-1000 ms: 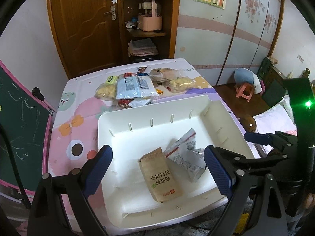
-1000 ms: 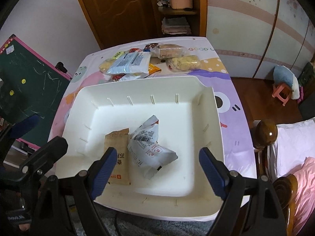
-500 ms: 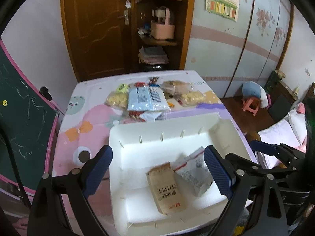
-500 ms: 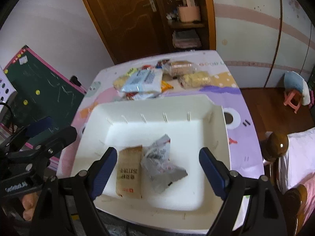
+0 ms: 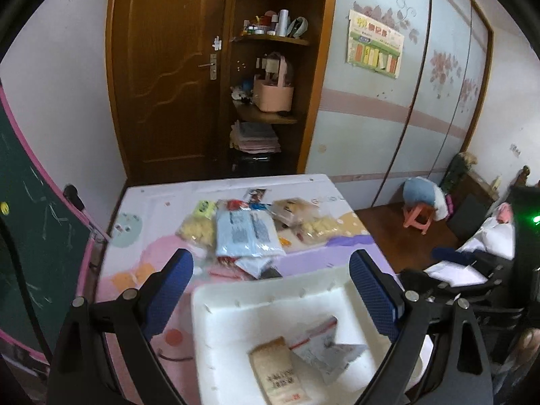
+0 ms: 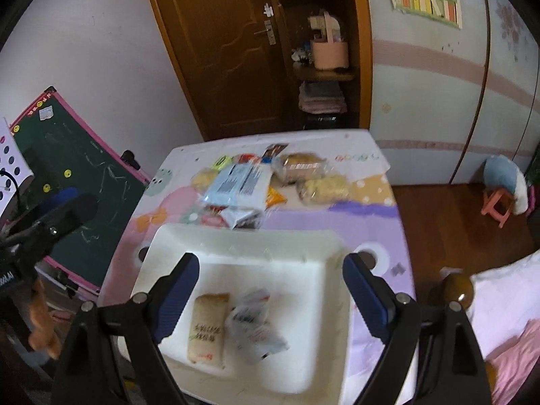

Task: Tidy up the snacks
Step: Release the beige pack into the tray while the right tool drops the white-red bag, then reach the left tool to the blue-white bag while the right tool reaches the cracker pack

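The bench (image 5: 141, 256) with its cartoon cover runs ahead of both grippers, and the white tray (image 6: 324, 320) sits just below and between the spread fingers of the right gripper (image 6: 270, 290), holding a tan packet (image 6: 206, 329) and a crumpled silver-white packet (image 6: 253, 324). Beyond the tray's far rim lies the loose snack pile (image 5: 249, 233), topped by a large pale-blue bag (image 5: 246, 233), straight ahead of the left gripper (image 5: 270, 283), which is likewise wide apart and empty. To fetch the next snack well, I judge a gripper should go forward over the far rim, take the blue bag by one edge, and lift it clear of the smaller packets under it.
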A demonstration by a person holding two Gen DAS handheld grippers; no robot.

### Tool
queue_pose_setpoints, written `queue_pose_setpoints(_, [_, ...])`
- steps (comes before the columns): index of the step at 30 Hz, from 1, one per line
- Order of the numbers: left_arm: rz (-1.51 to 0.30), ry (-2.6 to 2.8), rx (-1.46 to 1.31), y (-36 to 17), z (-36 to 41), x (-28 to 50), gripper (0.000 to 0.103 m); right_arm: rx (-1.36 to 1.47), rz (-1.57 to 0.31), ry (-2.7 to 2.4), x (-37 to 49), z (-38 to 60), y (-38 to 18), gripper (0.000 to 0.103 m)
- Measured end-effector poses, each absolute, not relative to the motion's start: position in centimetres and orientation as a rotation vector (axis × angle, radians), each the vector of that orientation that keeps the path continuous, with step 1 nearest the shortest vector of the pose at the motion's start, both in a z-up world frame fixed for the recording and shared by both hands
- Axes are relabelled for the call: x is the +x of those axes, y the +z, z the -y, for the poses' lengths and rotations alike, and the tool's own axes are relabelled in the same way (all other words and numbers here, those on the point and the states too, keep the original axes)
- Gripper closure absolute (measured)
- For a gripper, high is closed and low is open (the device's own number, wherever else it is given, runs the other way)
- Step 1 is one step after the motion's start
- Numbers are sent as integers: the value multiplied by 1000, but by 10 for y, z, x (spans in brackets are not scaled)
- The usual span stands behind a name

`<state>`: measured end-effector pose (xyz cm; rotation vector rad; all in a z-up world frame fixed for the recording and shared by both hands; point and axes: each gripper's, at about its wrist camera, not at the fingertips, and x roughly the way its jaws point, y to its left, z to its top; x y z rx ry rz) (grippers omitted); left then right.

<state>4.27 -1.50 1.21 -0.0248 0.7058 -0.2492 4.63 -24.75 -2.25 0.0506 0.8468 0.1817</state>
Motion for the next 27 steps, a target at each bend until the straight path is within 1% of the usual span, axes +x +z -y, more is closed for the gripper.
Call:
queue_pose_setpoints(3, [-748, -235, 4, 29, 14, 70, 10, -65, -808, 61, 66, 250, 1, 15])
queue_pose_setpoints(5, [-724, -231, 24, 43, 14, 87, 10, -104, -780, 34, 79, 254, 16, 15])
queue_pose_setpoints(10, [-651, -195, 138, 72, 26, 128, 9, -112, -778, 64, 122, 262, 50, 15])
queue_pose_setpoints(12, [-636, -163, 172, 78, 31, 141, 9, -129, -764, 68, 140, 261, 58, 15])
queue_pose_setpoints(15, [-632, -130, 192, 73, 38, 170, 9, -165, -767, 42, 167, 259, 59, 15])
queue_pose_setpoints(18, [-726, -188, 162, 55, 42, 207, 9, -185, -822, 30, 198, 258, 48, 15])
queue_pose_setpoints(21, [-819, -246, 137, 31, 47, 237, 2, -154, -883, 53, 223, 264, 29, 15])
queue_pose_setpoints(23, [-901, -275, 120, 4, 51, 260, 1, -113, -929, 99, 240, 267, 11, 15])
queue_pose_setpoints(24, [-931, -274, 106, -8, 51, 268, 1, -100, -946, 109, 245, 268, 2, 14])
queue_pose_setpoints(27, [-1027, -247, 60, -49, 50, 289, 1, -53, -1002, 115, 262, 275, -33, 1])
